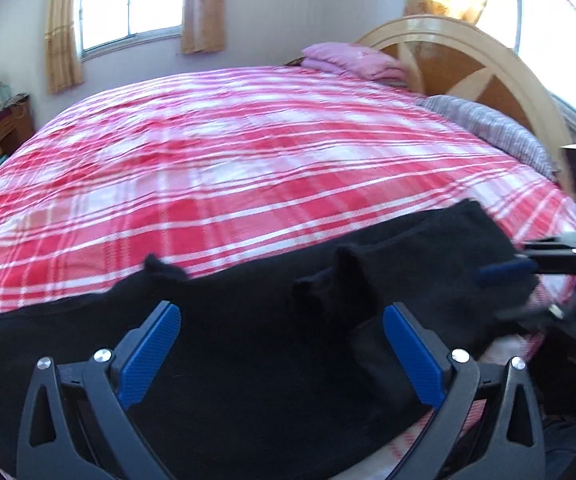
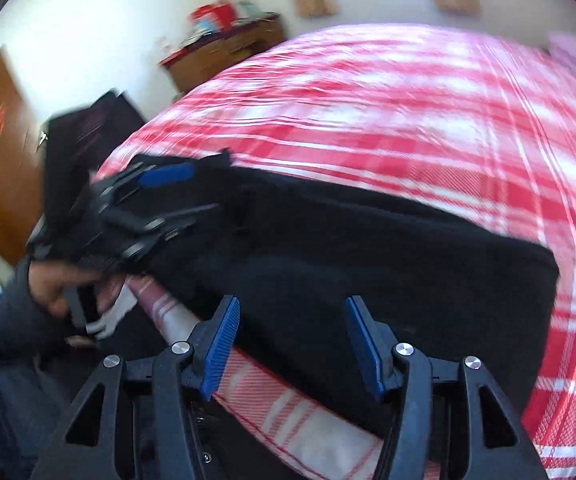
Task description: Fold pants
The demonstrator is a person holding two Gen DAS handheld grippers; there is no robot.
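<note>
Black pants (image 1: 247, 340) lie along the near edge of the bed, with folds bunched up in the middle; they also show in the right wrist view (image 2: 368, 264). My left gripper (image 1: 281, 312) is open just above the pants, nothing between its blue pads. It also shows in the right wrist view (image 2: 191, 188) at the pants' left end, blurred. My right gripper (image 2: 292, 304) is open over the pants near the bed's edge. It shows blurred at the right of the left wrist view (image 1: 520, 268), over the pants' right end.
The bed has a red and white plaid cover (image 1: 247, 152). A pink pillow (image 1: 352, 60), a grey striped pillow (image 1: 496, 128) and a wooden headboard (image 1: 468, 60) are at the far end. A wooden dresser (image 2: 227, 52) stands by the wall. A dark object (image 2: 83, 136) stands beside the bed.
</note>
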